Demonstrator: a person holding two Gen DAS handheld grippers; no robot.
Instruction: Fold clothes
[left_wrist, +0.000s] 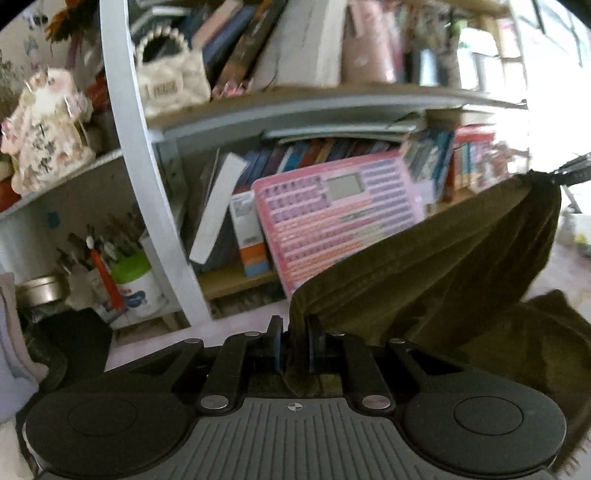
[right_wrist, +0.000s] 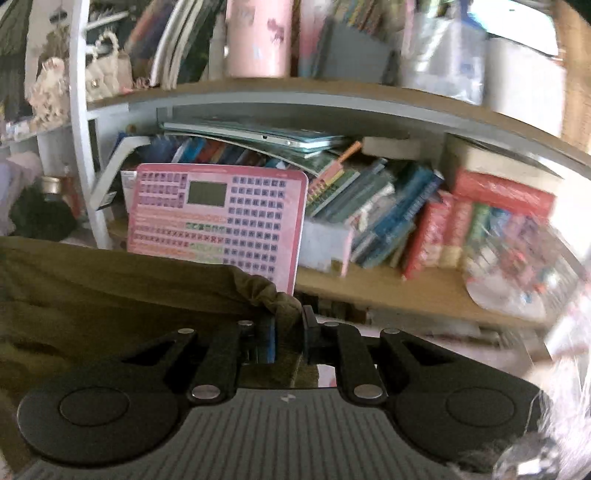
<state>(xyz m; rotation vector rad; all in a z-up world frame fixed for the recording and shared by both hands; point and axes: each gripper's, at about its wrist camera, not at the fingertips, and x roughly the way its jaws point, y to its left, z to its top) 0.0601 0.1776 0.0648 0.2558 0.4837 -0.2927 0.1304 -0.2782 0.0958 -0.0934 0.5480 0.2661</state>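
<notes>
An olive-green garment (left_wrist: 443, 266) hangs lifted between the two grippers. My left gripper (left_wrist: 294, 328) is shut on one bunched edge of it; the cloth stretches up and to the right, where the other gripper (left_wrist: 569, 171) pinches its far end. Another part of the garment (left_wrist: 532, 343) sags at the lower right. In the right wrist view my right gripper (right_wrist: 290, 321) is shut on a gathered hem of the same garment (right_wrist: 110, 295), which spreads away to the left and fills the lower left of the view.
A white-framed bookshelf (left_wrist: 147, 177) stands close ahead, with books (right_wrist: 388, 206), a pink keypad toy board (right_wrist: 221, 221), a cup of pens (left_wrist: 122, 273), a metal tin (left_wrist: 40, 290) and a small quilted bag (left_wrist: 170, 77). A pink table surface (left_wrist: 155, 336) lies below.
</notes>
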